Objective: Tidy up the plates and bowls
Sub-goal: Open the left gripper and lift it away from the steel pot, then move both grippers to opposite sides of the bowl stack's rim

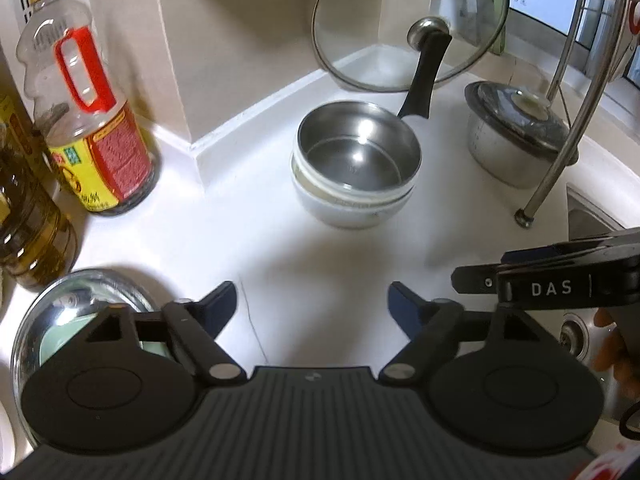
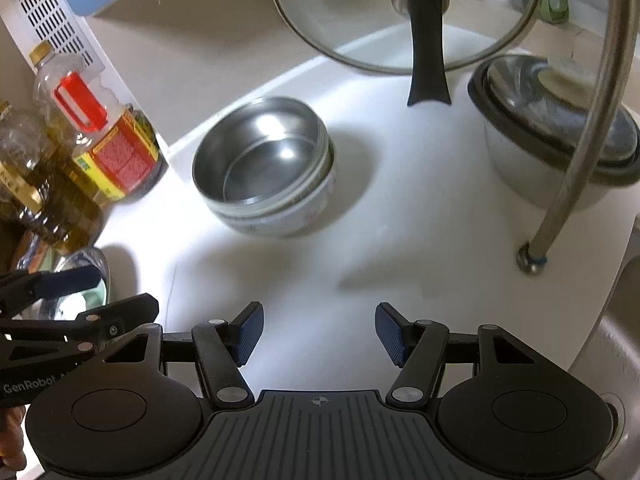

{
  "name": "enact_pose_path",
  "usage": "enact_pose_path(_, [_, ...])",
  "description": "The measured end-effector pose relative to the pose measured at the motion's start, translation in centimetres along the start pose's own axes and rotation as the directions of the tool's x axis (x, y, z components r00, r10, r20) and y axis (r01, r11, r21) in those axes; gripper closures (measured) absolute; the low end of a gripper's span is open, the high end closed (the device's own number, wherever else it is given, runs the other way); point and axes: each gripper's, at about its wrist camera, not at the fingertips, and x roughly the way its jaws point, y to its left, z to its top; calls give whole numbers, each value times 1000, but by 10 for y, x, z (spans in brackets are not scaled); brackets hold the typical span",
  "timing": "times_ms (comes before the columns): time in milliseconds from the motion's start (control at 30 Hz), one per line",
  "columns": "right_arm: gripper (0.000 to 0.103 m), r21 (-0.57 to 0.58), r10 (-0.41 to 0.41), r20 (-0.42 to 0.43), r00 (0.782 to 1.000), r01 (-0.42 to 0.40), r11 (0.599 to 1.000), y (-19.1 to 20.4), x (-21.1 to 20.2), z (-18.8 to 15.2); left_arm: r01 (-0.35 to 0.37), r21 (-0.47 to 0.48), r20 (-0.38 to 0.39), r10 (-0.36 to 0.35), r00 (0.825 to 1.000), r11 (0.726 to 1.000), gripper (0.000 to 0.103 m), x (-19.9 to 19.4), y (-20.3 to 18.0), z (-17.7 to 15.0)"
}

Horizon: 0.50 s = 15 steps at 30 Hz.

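Right wrist view: oil bottles (image 2: 96, 148), lidded pot (image 2: 560, 148) flank perhaps stacked bowls (image 2: 264, 168).

A: Where does the left wrist camera look from?

B: From just behind the left gripper (image 1: 312, 304). It looks forward and down at the white counter (image 1: 248, 248). The stacked bowls (image 1: 354, 168) sit in the middle of the frame.

A: And the right wrist camera?

B: From behind the right gripper (image 2: 319, 334), looking forward and down too. It is closer, so the stacked bowls (image 2: 264, 168) look bigger, left of the middle.

A: What do both see?

B: The bowls, the glass lid (image 1: 408, 24) at the top, and the oil bottle (image 1: 90, 120) at the left.
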Motion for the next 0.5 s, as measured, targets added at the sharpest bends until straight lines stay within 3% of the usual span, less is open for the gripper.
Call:
enact_pose_path(233, [41, -3, -50, -38, 998, 50, 999, -2, 7, -14, -18, 2, -30, 18, 999, 1000, 18, 3, 2, -11])
enact_pose_path(500, [41, 8, -86, -54, 995, 86, 996, 3, 10, -14, -8, 9, -27, 8, 1000, 1000, 18, 9, 14, -2])
